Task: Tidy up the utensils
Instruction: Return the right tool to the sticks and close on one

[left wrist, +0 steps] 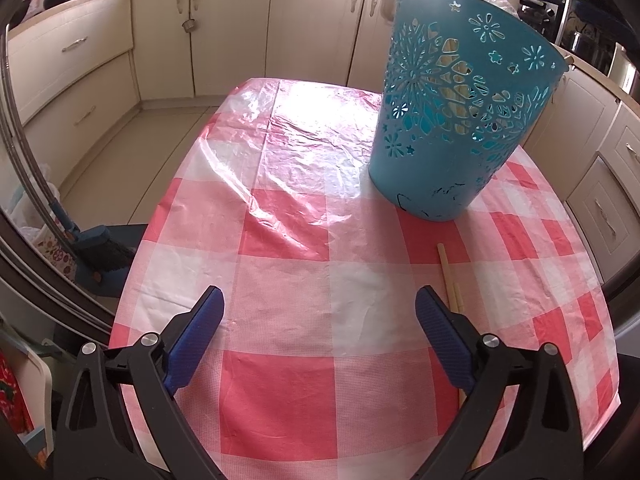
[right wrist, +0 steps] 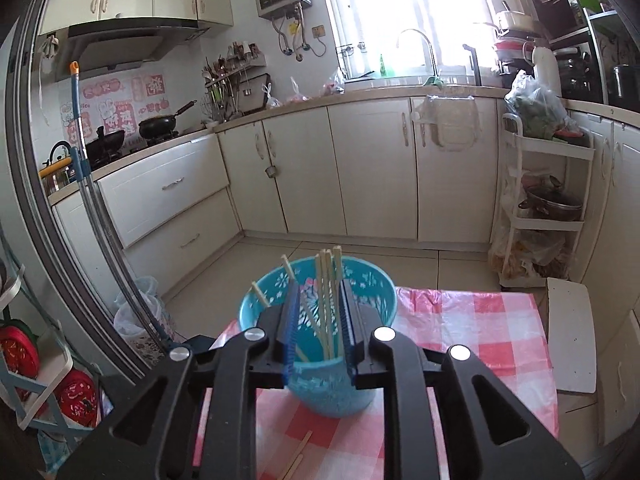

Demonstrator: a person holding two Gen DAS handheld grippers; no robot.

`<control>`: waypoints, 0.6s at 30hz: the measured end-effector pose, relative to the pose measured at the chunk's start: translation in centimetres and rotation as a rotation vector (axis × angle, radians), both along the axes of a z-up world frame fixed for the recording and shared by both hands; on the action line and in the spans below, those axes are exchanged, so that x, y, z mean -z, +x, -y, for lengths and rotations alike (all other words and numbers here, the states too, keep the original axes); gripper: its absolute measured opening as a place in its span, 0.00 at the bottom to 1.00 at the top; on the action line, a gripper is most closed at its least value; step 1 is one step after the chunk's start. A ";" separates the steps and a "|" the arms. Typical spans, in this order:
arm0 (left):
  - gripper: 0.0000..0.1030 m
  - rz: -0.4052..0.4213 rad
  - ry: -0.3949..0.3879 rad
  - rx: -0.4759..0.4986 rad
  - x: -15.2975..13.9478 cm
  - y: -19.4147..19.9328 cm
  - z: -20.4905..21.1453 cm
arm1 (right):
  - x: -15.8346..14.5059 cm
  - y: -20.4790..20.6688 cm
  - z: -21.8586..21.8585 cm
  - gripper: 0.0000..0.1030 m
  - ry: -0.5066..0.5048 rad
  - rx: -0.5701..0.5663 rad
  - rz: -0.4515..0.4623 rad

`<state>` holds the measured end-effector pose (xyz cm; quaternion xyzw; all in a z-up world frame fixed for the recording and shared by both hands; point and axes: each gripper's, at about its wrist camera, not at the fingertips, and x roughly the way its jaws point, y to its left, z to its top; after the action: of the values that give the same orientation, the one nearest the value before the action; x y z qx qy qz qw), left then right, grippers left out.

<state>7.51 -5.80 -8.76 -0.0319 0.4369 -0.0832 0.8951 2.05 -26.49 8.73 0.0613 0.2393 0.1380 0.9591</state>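
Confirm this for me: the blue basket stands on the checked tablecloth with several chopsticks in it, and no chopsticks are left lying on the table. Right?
Not quite. The blue basket does stand on the checked tablecloth with several chopsticks in it, but some are left: the left wrist view shows loose chopsticks lying on the cloth in front of the basket.

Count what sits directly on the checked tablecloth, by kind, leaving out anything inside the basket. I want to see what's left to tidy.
Teal basket: 1
Loose chopsticks: 2, lying side by side, their near ends hidden
Total: 3
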 end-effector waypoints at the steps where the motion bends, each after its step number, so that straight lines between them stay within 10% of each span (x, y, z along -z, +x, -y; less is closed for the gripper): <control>1: 0.90 0.001 0.001 0.000 0.0 0.0 0.0 | 0.8 -1.1 -0.2 0.20 -0.008 -0.005 -0.015; 9: 0.90 0.000 -0.001 -0.013 0.0 0.0 -0.2 | 12.6 -6.3 -3.5 0.18 -0.037 -0.047 -0.359; 18: 0.90 0.001 -0.011 -0.024 0.0 0.0 -0.5 | 15.3 -5.5 -5.3 0.18 -0.047 -0.032 -0.421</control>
<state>7.55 -5.32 -8.74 -0.0421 0.4357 -0.0751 0.8959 -3.41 -21.24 -6.54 0.0626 0.4385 0.1316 0.8868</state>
